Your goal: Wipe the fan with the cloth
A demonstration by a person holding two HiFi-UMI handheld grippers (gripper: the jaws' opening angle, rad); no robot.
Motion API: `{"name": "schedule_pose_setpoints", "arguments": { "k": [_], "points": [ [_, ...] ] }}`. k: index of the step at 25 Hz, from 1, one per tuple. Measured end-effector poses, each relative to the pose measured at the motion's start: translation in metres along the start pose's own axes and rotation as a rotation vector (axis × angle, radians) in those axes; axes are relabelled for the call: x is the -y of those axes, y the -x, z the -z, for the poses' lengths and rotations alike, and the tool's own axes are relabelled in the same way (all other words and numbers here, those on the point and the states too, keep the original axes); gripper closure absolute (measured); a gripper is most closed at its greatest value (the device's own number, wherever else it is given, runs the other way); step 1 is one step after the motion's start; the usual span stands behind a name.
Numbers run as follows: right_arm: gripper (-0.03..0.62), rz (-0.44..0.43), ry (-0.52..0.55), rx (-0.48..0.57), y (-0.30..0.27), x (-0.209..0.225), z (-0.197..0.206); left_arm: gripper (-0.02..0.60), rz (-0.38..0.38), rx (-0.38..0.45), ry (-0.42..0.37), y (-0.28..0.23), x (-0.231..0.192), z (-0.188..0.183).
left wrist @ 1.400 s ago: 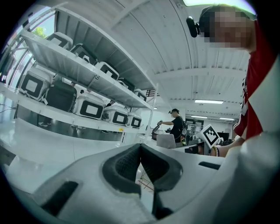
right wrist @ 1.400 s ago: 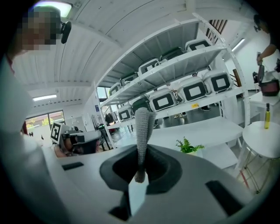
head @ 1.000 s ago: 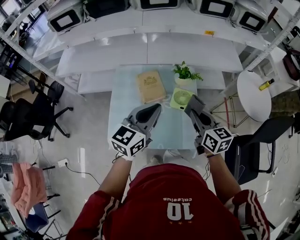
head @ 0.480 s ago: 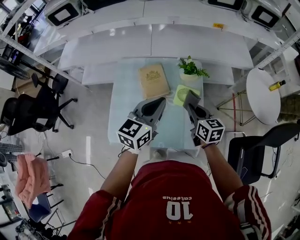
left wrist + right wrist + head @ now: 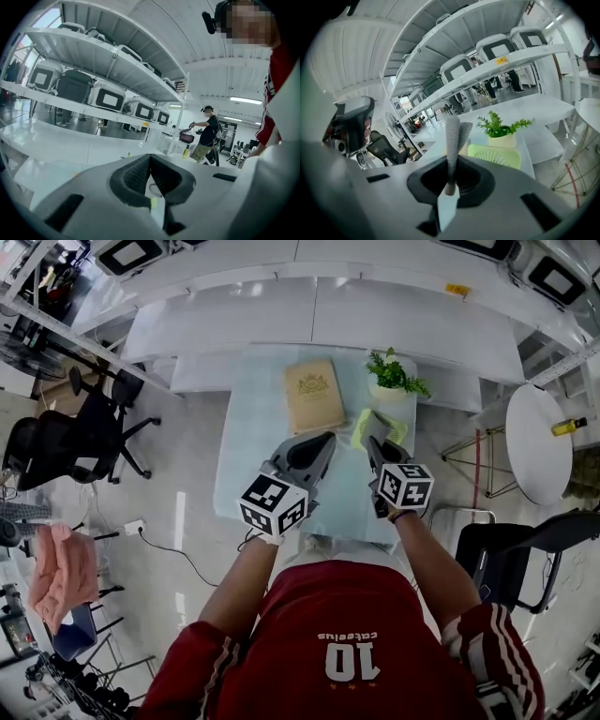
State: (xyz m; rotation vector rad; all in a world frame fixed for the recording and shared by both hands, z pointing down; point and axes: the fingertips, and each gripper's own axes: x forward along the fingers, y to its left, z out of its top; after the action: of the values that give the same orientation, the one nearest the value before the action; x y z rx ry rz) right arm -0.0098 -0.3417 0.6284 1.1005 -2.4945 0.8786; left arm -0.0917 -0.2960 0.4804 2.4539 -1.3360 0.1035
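Both grippers have advanced up the table point(image 5: 253, 427); right gripper point(image 5: 367, 420) now overlaps the green fan point(image 5: 397, 432) beside the potted plant point(image 5: 392, 374). Right gripper view: fingers point(image 5: 451, 140) pressed flat together, fan grille just beyond. Left gripper point(image 5: 325, 439), closed on nothing, faces the shelving point(image 5: 108, 93).

book point(image 5: 314, 396) lay beside potted plant point(image 5: 394, 379) on table point(image 5: 246, 442) | fan point(image 5: 360, 432) at right gripper point(image 5: 371, 420) tip | left gripper point(image 5: 322, 441) hovered alongside
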Motion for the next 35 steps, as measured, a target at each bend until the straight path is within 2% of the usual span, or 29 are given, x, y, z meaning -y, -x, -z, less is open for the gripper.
{"name": "schedule_pose_setpoints", "arguments": {
  "k": [7,19,35],
  "points": [
    [0.573,0.036,-0.007,-0.043,-0.032,0.015,0.016,0.581,-0.038,-0.022,0.008,-0.011,-0.013,0.014],
    [0.574,0.072,-0.027,-0.059,-0.065,0.031,0.028,0.581,-0.077,-0.042,0.035,-0.009,-0.020,0.025],
    [0.574,0.125,-0.121,-0.020,-0.048,0.053,0.030,0.581,-0.063,-0.044,0.060,-0.010,-0.020,0.023]
  ]
}}
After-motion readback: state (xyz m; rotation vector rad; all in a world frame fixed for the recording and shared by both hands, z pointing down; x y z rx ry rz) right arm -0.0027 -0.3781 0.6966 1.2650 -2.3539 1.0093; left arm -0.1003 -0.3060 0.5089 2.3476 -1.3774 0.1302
